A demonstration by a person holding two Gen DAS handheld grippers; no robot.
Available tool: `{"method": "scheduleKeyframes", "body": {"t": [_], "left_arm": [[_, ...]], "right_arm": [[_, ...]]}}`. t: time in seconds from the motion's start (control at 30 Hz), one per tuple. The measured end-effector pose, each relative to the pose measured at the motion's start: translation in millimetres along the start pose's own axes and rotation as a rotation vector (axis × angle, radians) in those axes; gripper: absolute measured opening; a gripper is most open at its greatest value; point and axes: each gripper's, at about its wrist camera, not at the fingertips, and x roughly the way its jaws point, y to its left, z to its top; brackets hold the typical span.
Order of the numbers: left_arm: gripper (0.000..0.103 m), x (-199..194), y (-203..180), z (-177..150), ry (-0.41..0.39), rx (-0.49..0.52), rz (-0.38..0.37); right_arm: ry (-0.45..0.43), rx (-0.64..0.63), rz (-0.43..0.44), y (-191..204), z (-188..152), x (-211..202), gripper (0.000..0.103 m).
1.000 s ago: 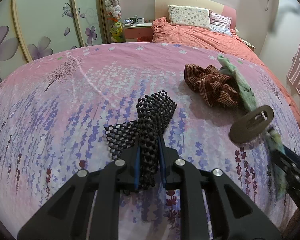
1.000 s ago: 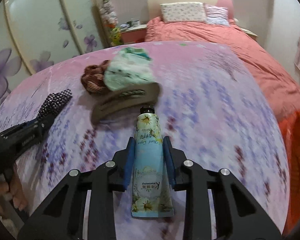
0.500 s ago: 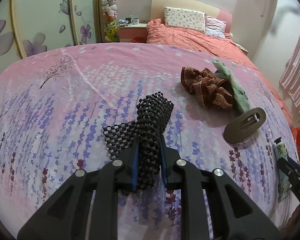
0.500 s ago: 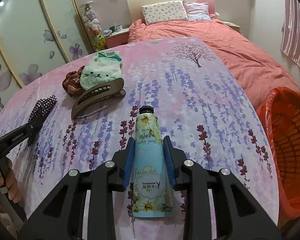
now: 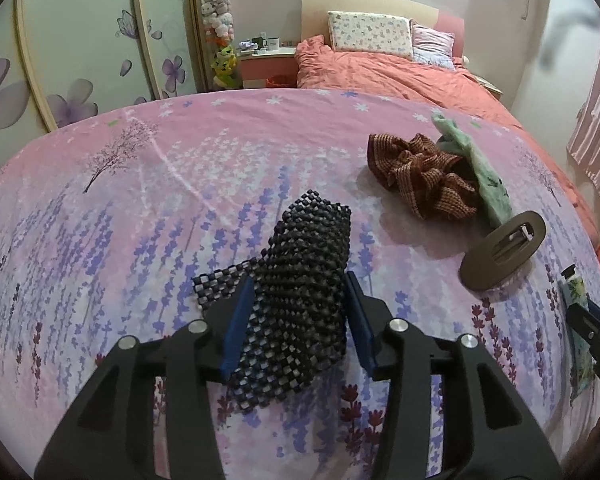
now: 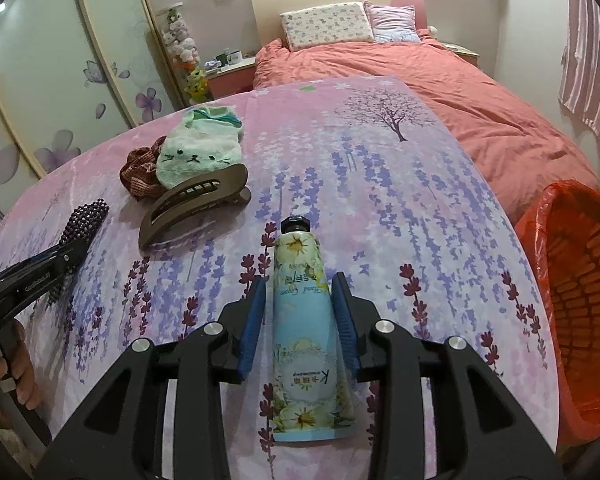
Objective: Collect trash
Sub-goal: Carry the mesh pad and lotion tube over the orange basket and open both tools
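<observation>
Left gripper (image 5: 298, 312) jaws have just been opening, standing half apart with the black mesh mat (image 5: 300, 280) lying loose between them on the tablecloth (image 5: 140, 220), long axis running straight ahead. Right gripper (image 6: 299, 312) jaws have just been opening too, pads clearing the hand cream tube (image 6: 304, 332), which is lying on the cloth, cap pointing away along the fingers. Red-lined bin (image 6: 580, 300) is sitting beyond the table's right edge, nearer the right hand.
</observation>
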Motion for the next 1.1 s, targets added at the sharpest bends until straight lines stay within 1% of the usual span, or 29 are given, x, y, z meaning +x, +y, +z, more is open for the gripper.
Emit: {"method": "scheduleKeyframes", "body": {"t": [0.07,0.1,0.13,0.2,0.23,0.27,0.37,0.47,0.63,0.83,0.93,1.1], "left_arm": [[0.038,1,0,1,0.000,0.000,0.003],[0.032,1,0,1,0.000,-0.001,0.005],[0.021,0,0,1,-0.002,-0.001,0.000],[0.014,0,0,2,-0.004,-0.002,-0.007],[0.011,0,0,2,-0.007,-0.002,-0.012],[0.010,-1,1,2,-0.010,-0.002,-0.016],[0.009,-6,2,1,-0.022,-0.007,-0.043],[0.009,-17,0,-2,-0.039,0.000,-0.050],[0.009,-42,-5,1,-0.078,0.008,-0.076],[0.009,-78,-22,3,-0.118,0.027,-0.117],[0.009,-96,-32,5,-0.138,0.039,-0.139],[0.009,-129,-60,6,-0.176,0.074,-0.185]], "right_arm": [[0.001,0.000,0.006,1,1,1,0.038],[0.001,-0.002,0.000,2,1,2,0.038],[0.001,-0.005,-0.004,1,0,1,0.038],[0.004,-0.023,-0.029,5,1,3,0.038],[0.004,-0.028,-0.037,6,0,3,0.036],[0.003,-0.028,-0.045,6,0,3,0.029],[-0.003,-0.007,-0.008,0,-1,2,0.029],[-0.026,-0.010,0.000,-3,-5,-7,0.029],[-0.094,-0.018,0.008,-5,-6,-38,0.028],[-0.169,-0.005,0.016,-14,1,-81,0.028],[-0.204,0.001,0.014,-20,2,-102,0.028],[-0.261,0.012,-0.002,-31,1,-132,0.029]]}}
